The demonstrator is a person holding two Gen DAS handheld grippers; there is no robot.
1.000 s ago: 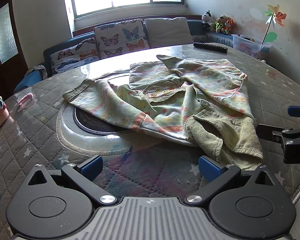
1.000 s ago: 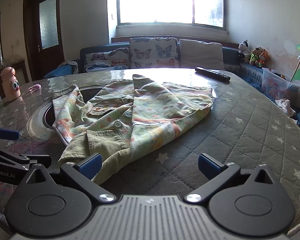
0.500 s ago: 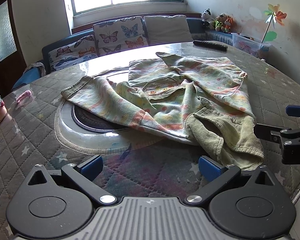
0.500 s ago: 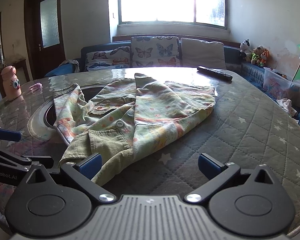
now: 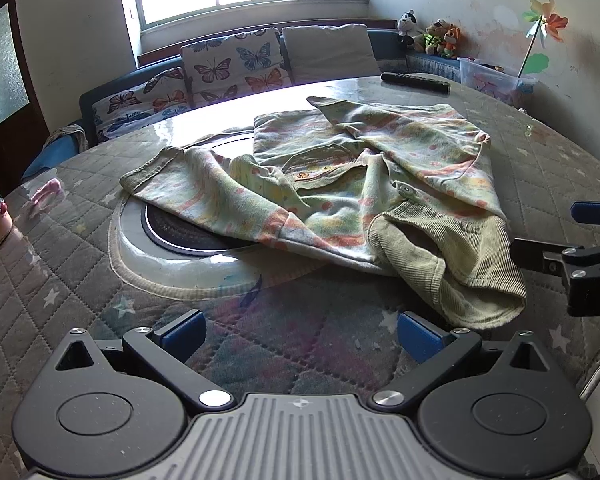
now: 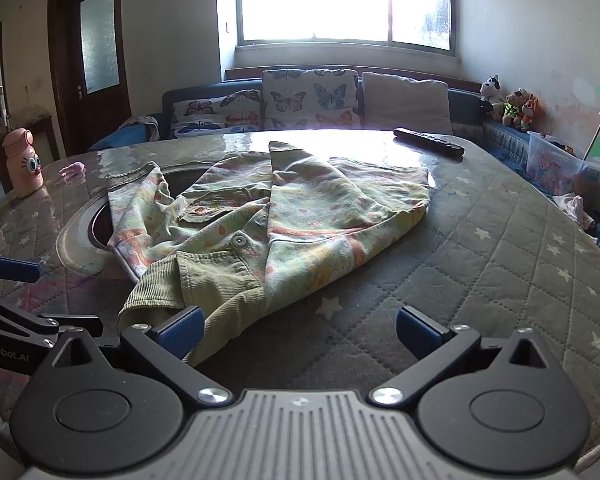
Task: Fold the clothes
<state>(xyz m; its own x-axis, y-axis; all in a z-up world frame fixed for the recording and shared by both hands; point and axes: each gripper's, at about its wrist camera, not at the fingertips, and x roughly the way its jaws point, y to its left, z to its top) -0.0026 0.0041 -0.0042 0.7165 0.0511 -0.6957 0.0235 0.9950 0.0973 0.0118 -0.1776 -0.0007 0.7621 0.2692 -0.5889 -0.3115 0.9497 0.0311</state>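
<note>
Fingers of the left gripper and right gripper stood wide apart and empty below the crumpled pastel-printed garment with its green corduroy hem at frame centre on the quilted grey tabletop, so pinching that hem's two corners evenly seemed wisest.

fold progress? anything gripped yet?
Done: one side of the jacket looks folded over the middle. In hand: nothing; left gripper and right gripper both open, near its corduroy collar. Left: the other sleeve lies spread out, remaining folds.
</note>
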